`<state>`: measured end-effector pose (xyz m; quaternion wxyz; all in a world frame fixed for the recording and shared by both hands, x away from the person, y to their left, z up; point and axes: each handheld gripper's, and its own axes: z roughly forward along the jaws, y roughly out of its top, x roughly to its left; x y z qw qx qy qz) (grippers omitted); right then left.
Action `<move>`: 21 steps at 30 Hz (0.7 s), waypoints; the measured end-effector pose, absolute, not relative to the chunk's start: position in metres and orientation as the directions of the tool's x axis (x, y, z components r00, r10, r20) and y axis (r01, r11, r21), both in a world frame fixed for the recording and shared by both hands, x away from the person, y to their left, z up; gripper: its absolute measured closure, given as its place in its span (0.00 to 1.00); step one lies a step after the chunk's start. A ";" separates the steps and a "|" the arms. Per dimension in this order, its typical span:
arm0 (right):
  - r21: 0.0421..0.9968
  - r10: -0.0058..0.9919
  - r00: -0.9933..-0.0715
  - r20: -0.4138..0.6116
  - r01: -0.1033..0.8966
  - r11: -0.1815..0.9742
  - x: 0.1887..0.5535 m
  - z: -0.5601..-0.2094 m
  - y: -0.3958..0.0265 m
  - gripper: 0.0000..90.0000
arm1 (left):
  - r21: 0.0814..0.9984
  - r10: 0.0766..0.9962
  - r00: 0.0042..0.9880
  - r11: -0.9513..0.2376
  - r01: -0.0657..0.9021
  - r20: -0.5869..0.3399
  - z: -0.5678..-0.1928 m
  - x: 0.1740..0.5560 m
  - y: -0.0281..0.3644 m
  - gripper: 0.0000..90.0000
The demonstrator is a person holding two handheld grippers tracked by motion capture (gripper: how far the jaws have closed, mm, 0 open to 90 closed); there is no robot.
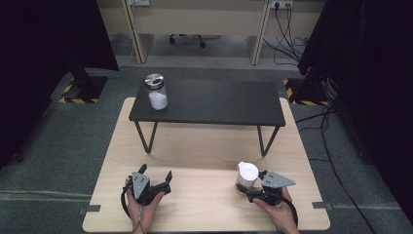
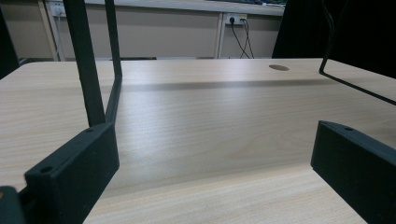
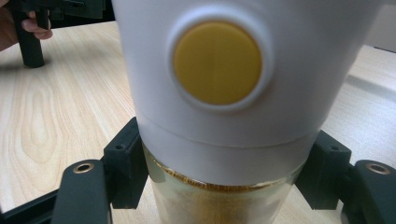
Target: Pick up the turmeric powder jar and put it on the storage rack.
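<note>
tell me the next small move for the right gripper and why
Probably lift the white-capped jar straight up a little. The right gripper is shut on it just under the cap, the jar stands on the table, and the left gripper sits open and apart.

Soft, even overhead light falls on the counter (image 1: 204, 156); the small black table (image 1: 207, 102) throws only a faint shadow under itself. Dark surroundings flank it. The white-lidded jar (image 3: 224, 93) looms close and slightly soft, without glare.
</note>
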<state>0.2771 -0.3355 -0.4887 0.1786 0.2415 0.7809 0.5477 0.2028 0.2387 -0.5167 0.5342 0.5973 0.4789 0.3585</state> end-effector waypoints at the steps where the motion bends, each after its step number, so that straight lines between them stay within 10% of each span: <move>1: 0.941 0.573 -0.820 -0.014 0.183 0.284 0.277 -0.488 -0.335 0.34 | 0.982 0.955 0.284 0.030 0.189 -0.084 -0.517 0.203 0.239 0.00; 21: 0.932 0.556 -0.830 -0.038 0.171 0.319 0.274 -0.439 -0.324 0.34 | 0.982 0.955 0.285 0.028 0.188 -0.082 -0.517 0.203 0.238 0.00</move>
